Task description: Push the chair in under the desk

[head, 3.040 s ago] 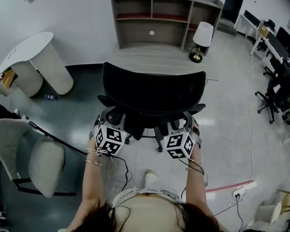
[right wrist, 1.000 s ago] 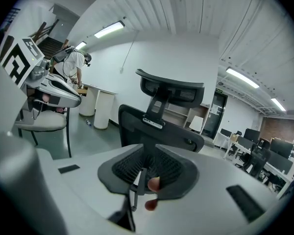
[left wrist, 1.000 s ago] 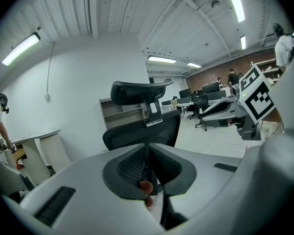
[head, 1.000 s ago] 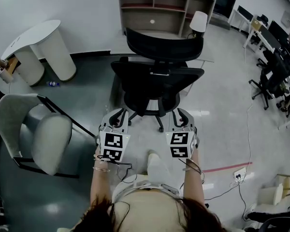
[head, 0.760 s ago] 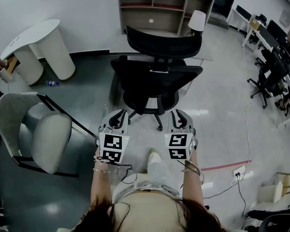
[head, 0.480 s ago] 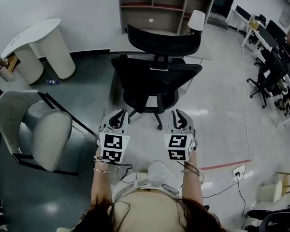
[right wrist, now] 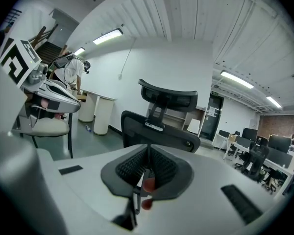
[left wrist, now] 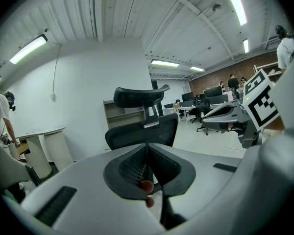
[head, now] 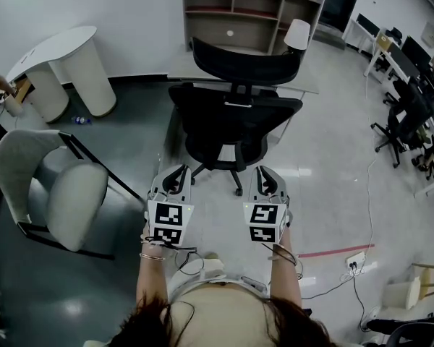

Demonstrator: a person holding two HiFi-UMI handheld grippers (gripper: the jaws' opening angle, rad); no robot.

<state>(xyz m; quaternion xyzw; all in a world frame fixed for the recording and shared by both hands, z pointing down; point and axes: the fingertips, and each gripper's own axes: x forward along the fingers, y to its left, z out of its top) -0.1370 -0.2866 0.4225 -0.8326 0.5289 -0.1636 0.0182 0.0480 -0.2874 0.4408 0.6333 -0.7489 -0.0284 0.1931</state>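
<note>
the black chair (head: 235,118) is sitting right up at the desk (head: 175,69), backrest facing the person. the left hand-held gripper (head: 176,173) is hanging well back from it, clenched on nothing. the right hand-held gripper (head: 266,172) is hanging alongside, its jaws have just been closing, nothing between them either.

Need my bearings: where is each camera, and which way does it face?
Head view: on the person's head, steeply down at the chair; left tool, right tool, forearms show.
Left gripper view: on the left tool, along shut jaws toward the chair; right tool at right edge.
Right gripper view: on the right tool, facing likewise, jaws just closed on nothing; left tool at left edge.
Shared: the chair.
</note>
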